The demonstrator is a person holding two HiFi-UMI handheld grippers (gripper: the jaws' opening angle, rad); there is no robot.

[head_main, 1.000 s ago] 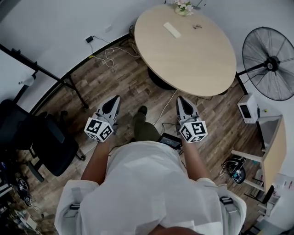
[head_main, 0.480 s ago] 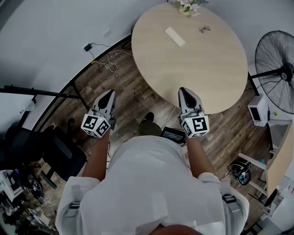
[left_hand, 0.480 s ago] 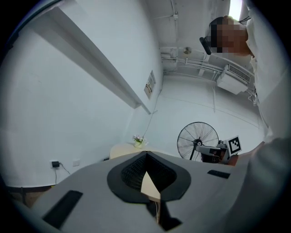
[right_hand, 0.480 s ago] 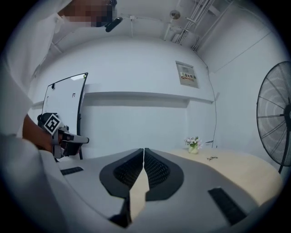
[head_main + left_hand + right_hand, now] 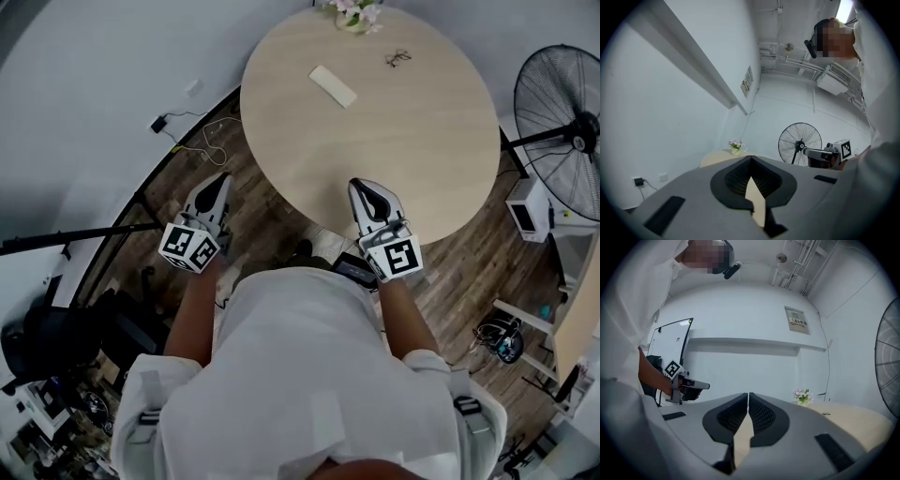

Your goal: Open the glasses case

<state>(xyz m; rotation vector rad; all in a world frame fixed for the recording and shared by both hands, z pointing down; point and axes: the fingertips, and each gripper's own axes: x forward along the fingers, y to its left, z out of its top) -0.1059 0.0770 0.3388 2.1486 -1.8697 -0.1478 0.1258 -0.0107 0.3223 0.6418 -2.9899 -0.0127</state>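
1. The round counter [image 5: 403, 159] fills the top of the head view. The gripper views catch only its far rim and the flowers [image 5: 735, 146].
2. A fan [image 5: 562, 122] stands on the floor to its right.
3. The left gripper [image 5: 217, 184] is over the floor and the right gripper [image 5: 364, 190] over the counter's near edge. Each one's own view shows its jaws pressed together on nothing.
4. The glasses case [image 5: 333, 86] lies flat on the far side, well apart from both grippers. Only the head view shows it.
5. Glasses [image 5: 398, 59] lie near it.

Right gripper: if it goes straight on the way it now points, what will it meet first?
Probably the white wall. The right gripper, jaws shut, seems to point level above the round table, passing roughly over the pale case. Its height is hard to judge.
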